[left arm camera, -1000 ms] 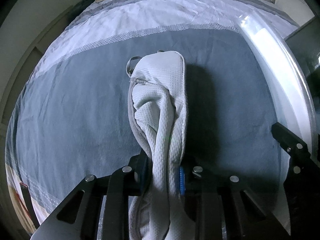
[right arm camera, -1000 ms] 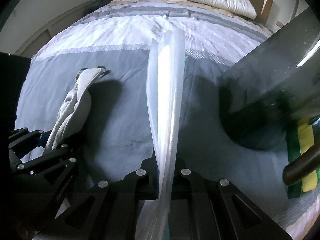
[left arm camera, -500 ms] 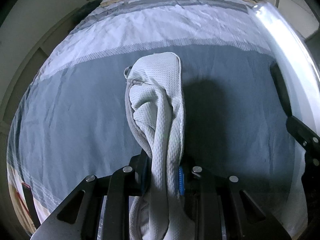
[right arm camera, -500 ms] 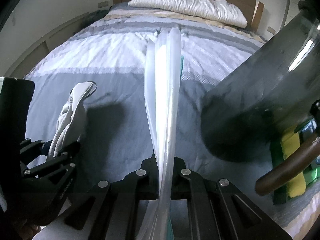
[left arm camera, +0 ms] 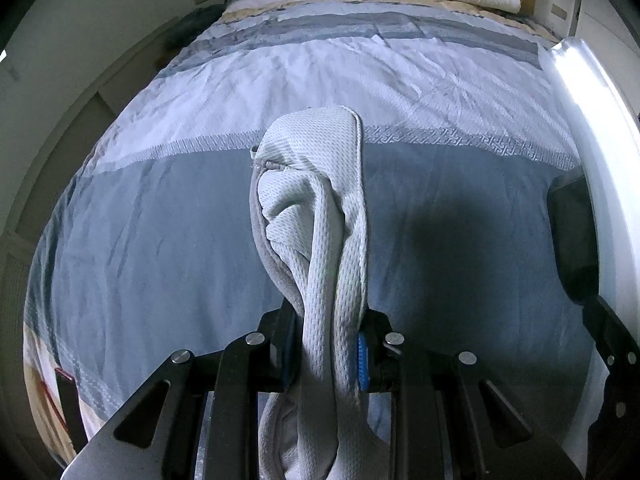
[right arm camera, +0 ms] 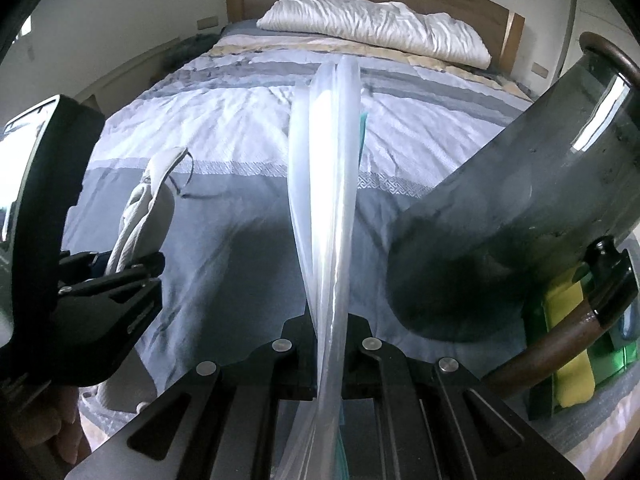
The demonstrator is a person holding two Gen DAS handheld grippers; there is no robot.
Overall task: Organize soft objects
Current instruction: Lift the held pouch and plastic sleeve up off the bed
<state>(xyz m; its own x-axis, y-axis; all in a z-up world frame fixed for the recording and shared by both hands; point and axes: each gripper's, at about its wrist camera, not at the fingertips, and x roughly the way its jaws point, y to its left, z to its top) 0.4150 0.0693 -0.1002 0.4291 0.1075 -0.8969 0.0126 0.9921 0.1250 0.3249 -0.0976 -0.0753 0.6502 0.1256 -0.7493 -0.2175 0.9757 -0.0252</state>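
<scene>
Now my left gripper [left arm camera: 326, 354] closed on a white mesh cloth [left arm camera: 316, 216], my right gripper [right arm camera: 328, 344] clamped on a translucent plastic bag [right arm camera: 324, 184], both above the bed [left arm camera: 160, 240].

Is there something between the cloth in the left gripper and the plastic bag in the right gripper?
Nothing visible. The left gripper holds the cloth up, the right gripper holds the bag up beside it, and only the bedspread shows behind the gap. Whether the bag's mouth is open cannot be told.
</scene>
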